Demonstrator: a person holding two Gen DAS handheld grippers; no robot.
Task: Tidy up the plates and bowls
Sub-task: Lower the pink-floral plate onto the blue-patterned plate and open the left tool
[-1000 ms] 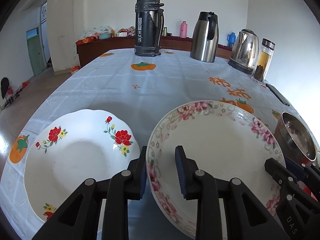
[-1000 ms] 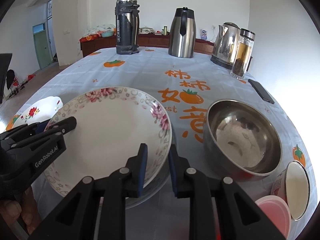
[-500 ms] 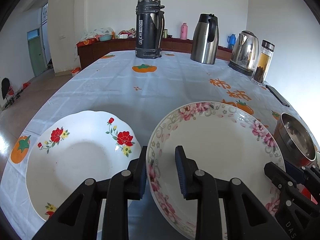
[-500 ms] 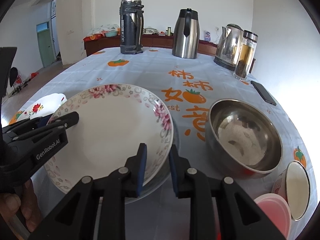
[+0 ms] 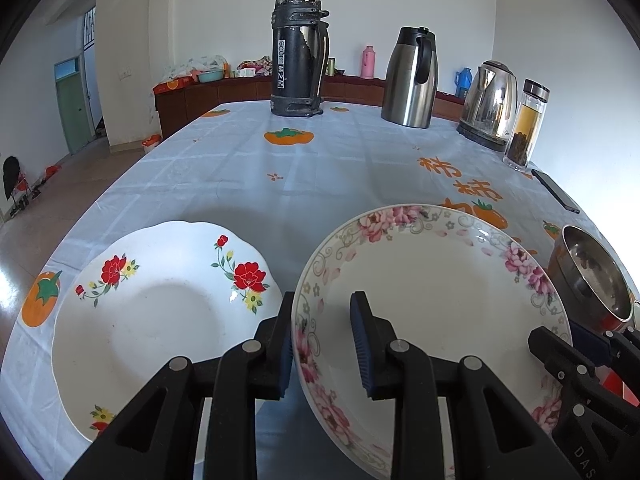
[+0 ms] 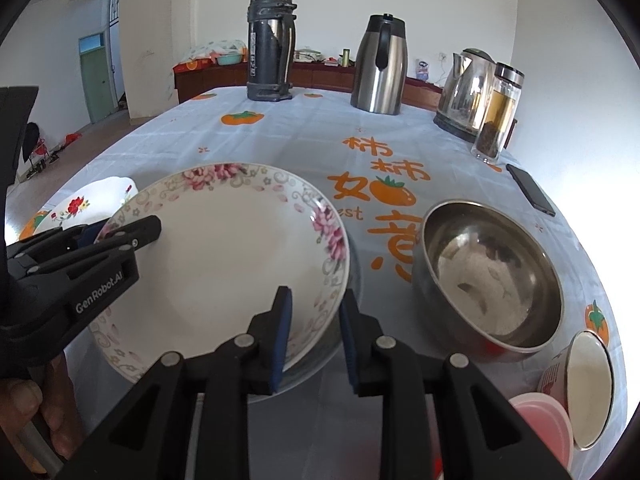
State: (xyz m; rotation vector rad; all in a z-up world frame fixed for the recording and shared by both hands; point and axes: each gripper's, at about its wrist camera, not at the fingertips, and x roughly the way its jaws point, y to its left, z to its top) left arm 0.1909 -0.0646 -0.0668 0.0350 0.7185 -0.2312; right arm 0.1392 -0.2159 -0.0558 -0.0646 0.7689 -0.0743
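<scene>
Covering a long table: pale blue checked cloth (image 5: pixel 328 168) printed with orange fruit and lettering; white walls, green door, low dark cabinet behind. Far end: black flask (image 5: pixel 298 54), steel jug (image 5: pixel 410 78), kettle (image 5: pixel 488 104), glass tea bottle (image 5: pixel 526 126); phone (image 6: pixel 530 190) at right edge.

Pink-flowered plate (image 5: pixel 432 308): near edge, raised and tilted, rim gripped on both sides. Left gripper (image 5: pixel 322 344): narrow, pads straddling left rim, gripping it. Right gripper (image 6: pixel 314 336): narrow, straddling right rim, gripping it.

Red-flowered plate (image 5: pixel 160 320): scalloped, flat on cloth just left. Steel bowl (image 6: pixel 490 276): right of plate. Pink cup (image 6: pixel 544 424) and paper cup (image 6: pixel 584 388): near right corner.
</scene>
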